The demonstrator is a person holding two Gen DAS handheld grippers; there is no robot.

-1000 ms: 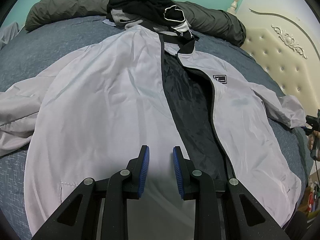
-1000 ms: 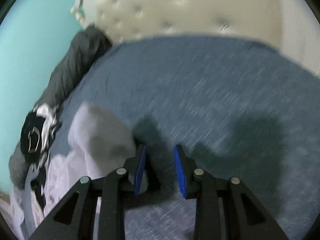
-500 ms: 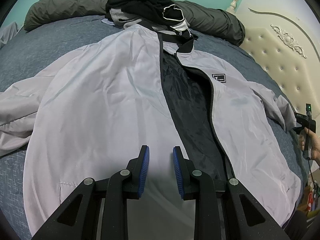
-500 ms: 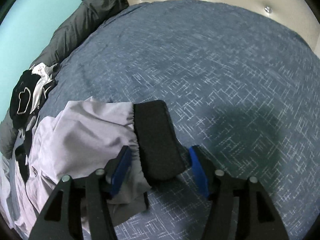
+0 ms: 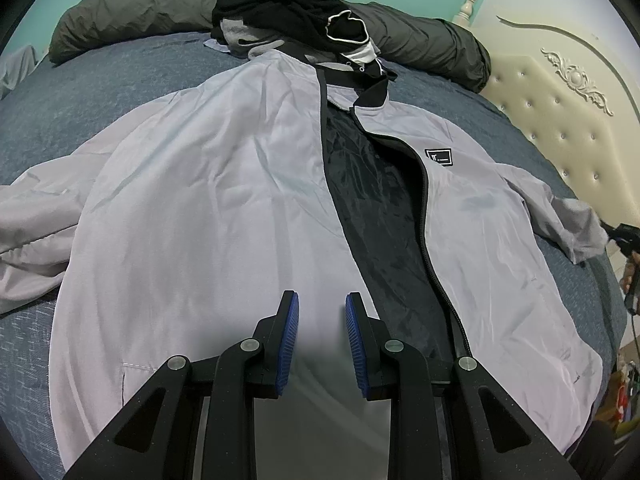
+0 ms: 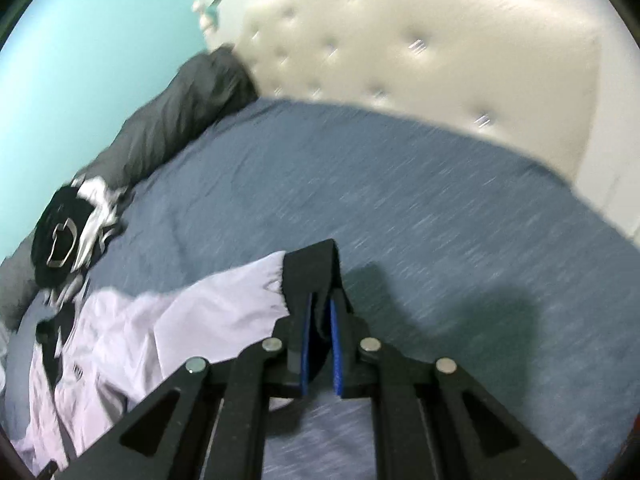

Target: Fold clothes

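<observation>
Left wrist view: the light grey jacket [image 5: 208, 216] lies spread front-up on the blue bed [image 5: 120, 80], unzipped, with its black lining [image 5: 372, 208] exposed down the middle and its collar toward a pile of dark clothes [image 5: 288, 16] at the far edge. The left gripper [image 5: 318, 336] hangs over the lower hem, on the grey panel just left of the open zip; its blue-padded fingers [image 5: 289, 344] stand apart with nothing between them, and contact with the fabric cannot be judged. The jacket's sleeve on the headboard side extends toward the frame's right edge, where its end meets the right gripper [image 5: 626, 234], seen small beside a person's hand [image 5: 631, 268]. Right wrist view, blurred by motion: the right gripper [image 6: 320, 344] is clenched on the sleeve's black cuff [image 6: 310, 276], the fabric pinched between both pads and rising above the fingertips, apparently lifted clear of the bed. The grey sleeve [image 6: 224, 300] trails leftward from the cuff toward the jacket body. A dark grey duvet [image 6: 176, 124] lies along the far side, and a cream tufted headboard [image 6: 440, 60] stands beyond.
</observation>
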